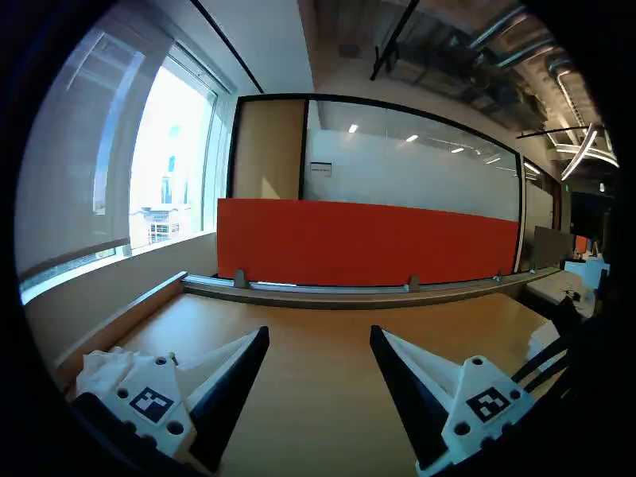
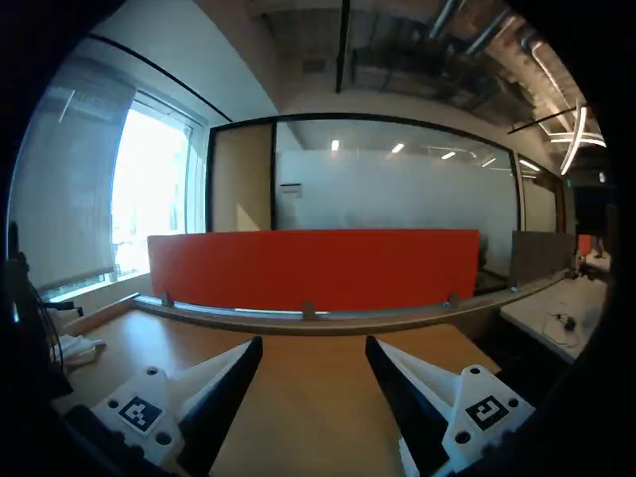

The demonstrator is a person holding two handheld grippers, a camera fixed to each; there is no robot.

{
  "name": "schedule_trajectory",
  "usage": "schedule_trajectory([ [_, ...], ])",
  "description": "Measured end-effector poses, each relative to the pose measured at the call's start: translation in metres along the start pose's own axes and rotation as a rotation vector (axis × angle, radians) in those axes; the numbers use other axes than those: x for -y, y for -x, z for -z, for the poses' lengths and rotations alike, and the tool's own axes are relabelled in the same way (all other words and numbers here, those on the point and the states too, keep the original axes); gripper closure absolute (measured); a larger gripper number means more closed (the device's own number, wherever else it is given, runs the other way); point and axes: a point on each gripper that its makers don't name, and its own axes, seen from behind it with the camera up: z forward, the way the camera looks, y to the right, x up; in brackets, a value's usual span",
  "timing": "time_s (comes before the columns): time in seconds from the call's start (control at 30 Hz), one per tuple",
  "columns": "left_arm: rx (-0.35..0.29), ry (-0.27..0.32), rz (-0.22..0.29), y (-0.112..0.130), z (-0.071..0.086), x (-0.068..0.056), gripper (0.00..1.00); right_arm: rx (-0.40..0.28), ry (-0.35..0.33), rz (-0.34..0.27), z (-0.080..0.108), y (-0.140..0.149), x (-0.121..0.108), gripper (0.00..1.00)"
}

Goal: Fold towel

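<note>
We are holding the left hand-held gripper [image 1: 318, 334] and the right hand-held gripper [image 2: 313, 342] wide open and empty above the worktop [image 1: 318, 397]. The towel [image 1: 99, 367] is lying crumpled beside the left one, at the worktop's edge. We are judging it soft, light and limp, best pinched at a corner. Beyond, a red divider [image 1: 366, 242] is standing.

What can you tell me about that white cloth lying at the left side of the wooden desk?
The towel is white, soft-looking fabric, bunched in loose wrinkles, not spread or folded. It lies on the wooden desk near its left edge, toward the window, short of the red divider. In the left gripper view a finger of the left gripper hides part of it. That gripper and the right gripper are open over bare desk; neither holds it.
</note>
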Motion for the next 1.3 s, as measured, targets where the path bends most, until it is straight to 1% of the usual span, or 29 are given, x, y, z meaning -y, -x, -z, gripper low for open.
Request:
schedule_trajectory([
  [0.2, -0.009, 0.003, 0.007, 0.018, -0.004, 0.004, 0.06, -0.003, 0.0, 0.012, -0.001, 0.007, 0.001, 0.0],
  [0.4, -0.024, 0.005, -0.012, 0.037, -0.007, 0.007, 0.06, 0.015, -0.01, 0.027, 0.001, 0.021, 0.003, 0.0],
  [0.57, -0.035, 0.01, -0.03, 0.054, -0.007, 0.01, 0.06, 0.01, 0.002, 0.033, 0.002, 0.022, -0.004, 0.0],
  [0.77, -0.065, -0.008, -0.044, 0.071, -0.004, 0.022, 0.06, -0.002, 0.014, 0.003, 0.001, 0.02, -0.011, 0.0],
  [0.97, -0.09, -0.009, -0.05, 0.083, -0.005, 0.031, 0.06, -0.013, 0.019, -0.03, 0.0, 0.026, -0.01, 0.0],
  [1.3, -0.103, -0.012, -0.044, 0.109, -0.009, 0.046, 0.06, -0.001, 0.038, -0.01, -0.009, 0.046, -0.009, 0.0],
])
